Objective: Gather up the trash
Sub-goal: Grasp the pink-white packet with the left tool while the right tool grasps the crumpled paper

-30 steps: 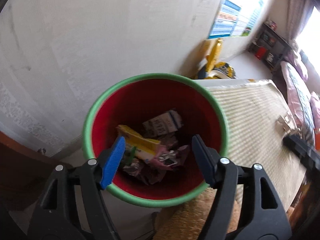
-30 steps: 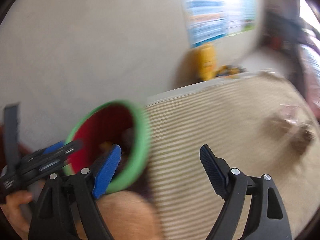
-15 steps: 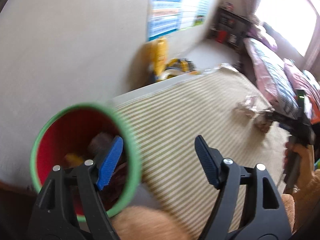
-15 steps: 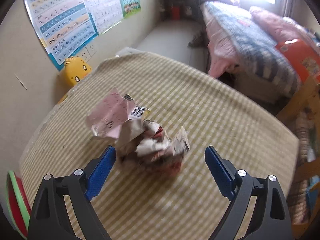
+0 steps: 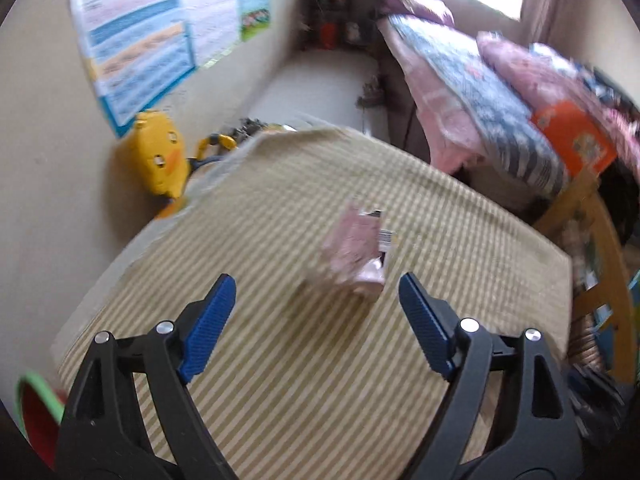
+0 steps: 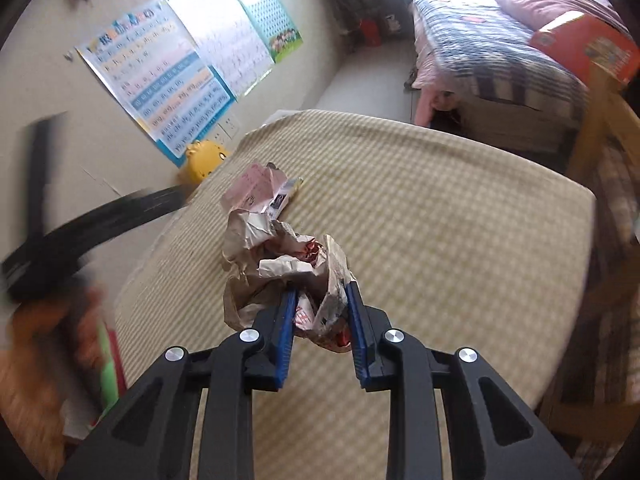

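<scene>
Right tongs (image 6: 320, 316) have just clamped shut on crumpled paper (image 6: 280, 264) for binning; left tongs (image 5: 316, 320), just opening wide and empty, line up on the pink wrapper (image 5: 356, 256) ahead.

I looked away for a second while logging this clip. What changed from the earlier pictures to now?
Both grippers swung from the bin to the mat. The right gripper has just closed on the crumpled wrapper. The left gripper has just been opening, empty, facing the pink wrapper. That wrapper stayed on the striped mat.
</scene>
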`<state>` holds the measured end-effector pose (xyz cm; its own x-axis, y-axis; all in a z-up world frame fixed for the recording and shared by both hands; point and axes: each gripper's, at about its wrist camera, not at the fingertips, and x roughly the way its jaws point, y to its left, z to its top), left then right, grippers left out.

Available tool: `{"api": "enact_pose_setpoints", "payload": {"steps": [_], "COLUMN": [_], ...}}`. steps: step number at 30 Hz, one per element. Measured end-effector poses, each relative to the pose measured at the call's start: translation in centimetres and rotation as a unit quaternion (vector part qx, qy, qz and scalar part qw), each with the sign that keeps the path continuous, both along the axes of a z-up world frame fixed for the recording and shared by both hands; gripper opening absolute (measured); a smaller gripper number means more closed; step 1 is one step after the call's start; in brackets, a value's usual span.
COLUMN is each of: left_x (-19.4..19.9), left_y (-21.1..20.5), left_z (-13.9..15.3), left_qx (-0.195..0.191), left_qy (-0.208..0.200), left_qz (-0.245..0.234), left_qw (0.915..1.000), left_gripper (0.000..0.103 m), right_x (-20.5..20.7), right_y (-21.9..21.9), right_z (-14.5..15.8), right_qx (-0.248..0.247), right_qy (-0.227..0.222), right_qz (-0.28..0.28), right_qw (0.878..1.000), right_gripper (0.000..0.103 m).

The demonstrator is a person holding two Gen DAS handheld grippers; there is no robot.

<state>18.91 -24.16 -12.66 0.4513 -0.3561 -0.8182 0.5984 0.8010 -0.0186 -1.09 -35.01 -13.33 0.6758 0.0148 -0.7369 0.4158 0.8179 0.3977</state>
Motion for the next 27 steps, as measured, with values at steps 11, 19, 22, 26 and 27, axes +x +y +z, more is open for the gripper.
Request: {"api": "enact_pose_setpoints", "payload": {"steps": [11, 19, 22, 26, 27], "left_x": [1.6, -2.4, -4.6, -8.0, -8.6], "left_y": [-4.4, 1.5, 5.0, 10.0, 10.9], "left_z": [-5.7, -0.2, 2.8, 6.4, 7.0], "left_qx": [0.065, -0.025, -0.055, -0.069, -0.067], "left_qy": [0.057, 0.028, 0.007, -0.032, -0.04], "left_qz": [0.005, 0.041, 0.069, 0.101, 0.106], "left_qw": [0.9963, 0.9984, 0.9961, 0.992, 0.9913], "left_gripper": [0.052, 0.05, 0.05, 0.051, 0.051], "right_x": [-3.1, -3.2, -3.2, -3.3, -3.3], "right_y": [0.6, 2.0, 3.4, 6.0, 6.5], "right_z": [1.8, 3.1, 4.1, 5.7, 6.0], "right_qx": [0.005, -0.01, -0.018, -0.027, -0.028], "right_qy": [-0.034, -0.04, -0.048, -0.062, -0.065], "right_qz": [0.006, 0.018, 0.031, 0.052, 0.056], "right_qw": [0.999, 0.999, 0.998, 0.996, 0.996], "right_gripper": [0.024, 0.025, 0.025, 0.026, 0.026]}}
